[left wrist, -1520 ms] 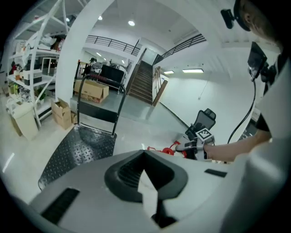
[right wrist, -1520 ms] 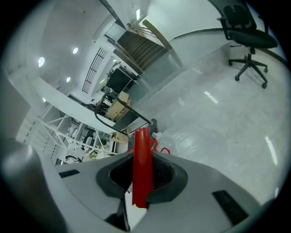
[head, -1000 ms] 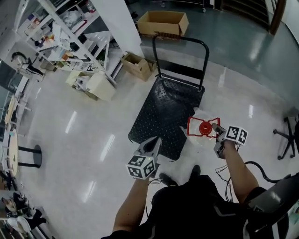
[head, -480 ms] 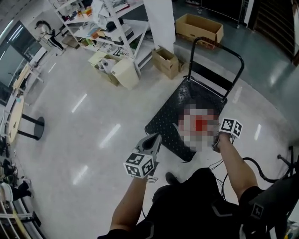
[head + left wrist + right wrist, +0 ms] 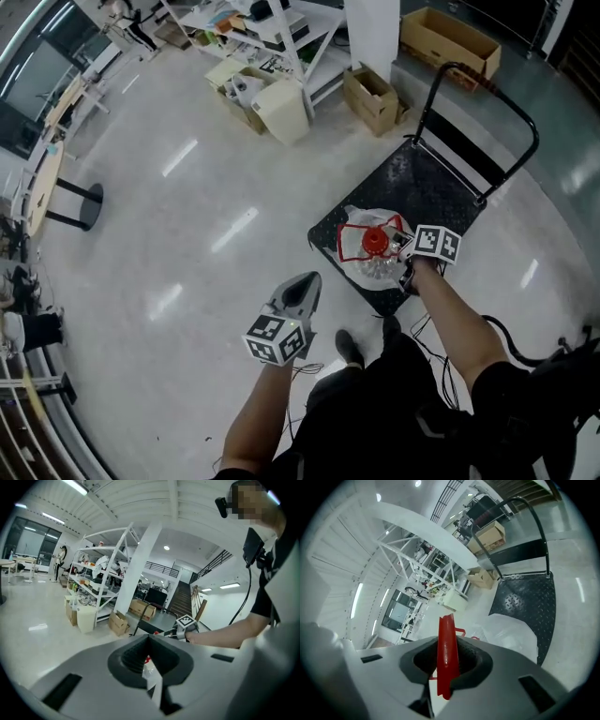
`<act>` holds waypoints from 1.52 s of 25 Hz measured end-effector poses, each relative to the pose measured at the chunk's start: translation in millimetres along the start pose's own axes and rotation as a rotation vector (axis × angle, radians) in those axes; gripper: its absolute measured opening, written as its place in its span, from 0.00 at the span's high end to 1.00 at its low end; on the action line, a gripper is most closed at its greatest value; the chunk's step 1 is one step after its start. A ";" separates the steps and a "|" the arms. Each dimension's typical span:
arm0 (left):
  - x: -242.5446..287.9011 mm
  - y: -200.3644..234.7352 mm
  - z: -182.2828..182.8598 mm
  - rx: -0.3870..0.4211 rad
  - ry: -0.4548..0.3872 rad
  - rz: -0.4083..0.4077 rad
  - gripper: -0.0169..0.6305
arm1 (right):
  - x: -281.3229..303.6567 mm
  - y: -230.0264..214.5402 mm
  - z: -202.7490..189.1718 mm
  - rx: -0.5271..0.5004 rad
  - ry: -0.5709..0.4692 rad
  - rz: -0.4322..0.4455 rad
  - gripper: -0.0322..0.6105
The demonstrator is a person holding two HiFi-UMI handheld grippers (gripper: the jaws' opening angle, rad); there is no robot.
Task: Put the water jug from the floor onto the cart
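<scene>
The water jug [image 5: 372, 270] is off the floor and sits over the near end of the cart [image 5: 441, 183], its clear body covering the corner of the black deck closest to the person. The right gripper [image 5: 401, 251] is clenched on the jug's red handle [image 5: 446, 653], whose bar runs lengthwise between the jaws and sticks out past their tips. Whether the jug's base already rests on the cart or hangs just above it cannot be told from these views, so the lift and the carry look done. What is probably left is to lower it fully, check that it stands steady inside the cart's edge, and let go of the handle. The jug stands upright: its long axis runs up and down, with the red cap [image 5: 375, 242] pointing up toward the head camera and the base turned down to the cart. The left gripper [image 5: 302, 286] is well apart from the cart, out over the bare floor on the person's left, with its jaws closed together on nothing and no part in the carry.
</scene>
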State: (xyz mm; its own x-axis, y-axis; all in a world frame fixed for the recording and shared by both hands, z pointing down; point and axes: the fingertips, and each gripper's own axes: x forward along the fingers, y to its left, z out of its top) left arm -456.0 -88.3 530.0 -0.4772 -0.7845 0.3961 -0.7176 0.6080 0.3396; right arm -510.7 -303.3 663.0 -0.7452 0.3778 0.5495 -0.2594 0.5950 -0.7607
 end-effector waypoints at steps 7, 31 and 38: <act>7.9 14.0 -6.1 -0.039 0.019 0.084 0.99 | 68.1 1.6 -5.0 -0.033 0.085 0.022 0.86; 26.2 0.1 -23.6 -0.067 0.046 0.098 0.99 | 60.7 -106.3 21.1 0.032 0.048 -0.154 0.86; 33.3 -22.5 -21.0 -0.047 0.058 0.070 0.99 | 44.8 -138.3 12.2 0.023 0.071 -0.210 0.86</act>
State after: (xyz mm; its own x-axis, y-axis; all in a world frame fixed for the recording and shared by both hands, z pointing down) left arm -445.1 -125.5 553.5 -0.4942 -0.7319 0.4691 -0.6581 0.6675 0.3483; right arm -515.7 -377.3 788.6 -0.6285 0.2964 0.7191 -0.4193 0.6496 -0.6342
